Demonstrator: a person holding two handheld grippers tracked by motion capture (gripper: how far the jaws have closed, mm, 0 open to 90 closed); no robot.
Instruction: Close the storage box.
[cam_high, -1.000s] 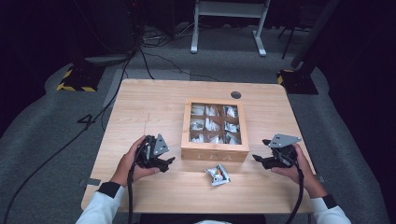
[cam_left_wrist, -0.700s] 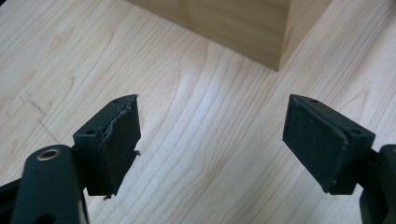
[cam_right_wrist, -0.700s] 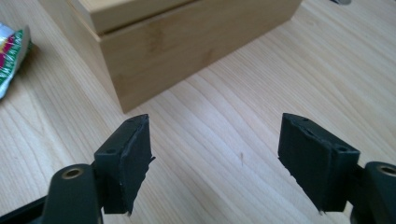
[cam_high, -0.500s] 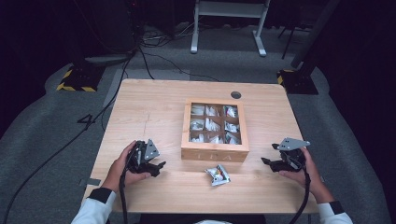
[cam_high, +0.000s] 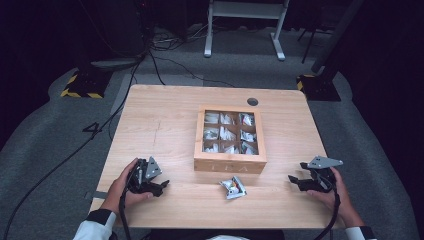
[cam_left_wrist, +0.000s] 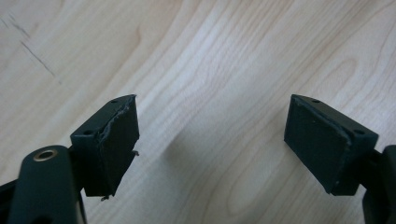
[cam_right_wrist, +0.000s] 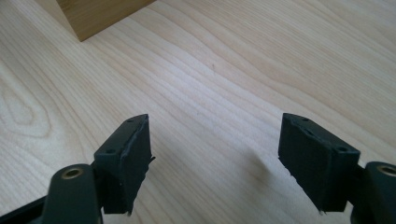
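Note:
A wooden box (cam_high: 229, 165) with nine compartments of silvery packets stands in the middle of the table. One loose silvery packet (cam_high: 234, 187) lies on the table just in front of it. My left gripper (cam_high: 161, 185) rests low over the near left of the table, its jaws pointing right toward the packet. In the left gripper view it (cam_left_wrist: 210, 140) is open with bare wood between the pads. My right gripper (cam_high: 295, 180) sits low at the near right, pointing left. It (cam_right_wrist: 215, 154) is open too, with nothing between its jaws. Both are apart from the packet.
The light wooden table (cam_high: 160, 125) has a round cable hole (cam_high: 252, 101) at its back right. A corner of the box (cam_right_wrist: 93, 16) lies ahead of the right gripper. Cables and a stand's feet (cam_high: 245, 47) lie on the grey floor beyond.
Both hands have drawn back from the box toward the table's near edge, spreading outward and sinking lower. The packet and box have not moved.

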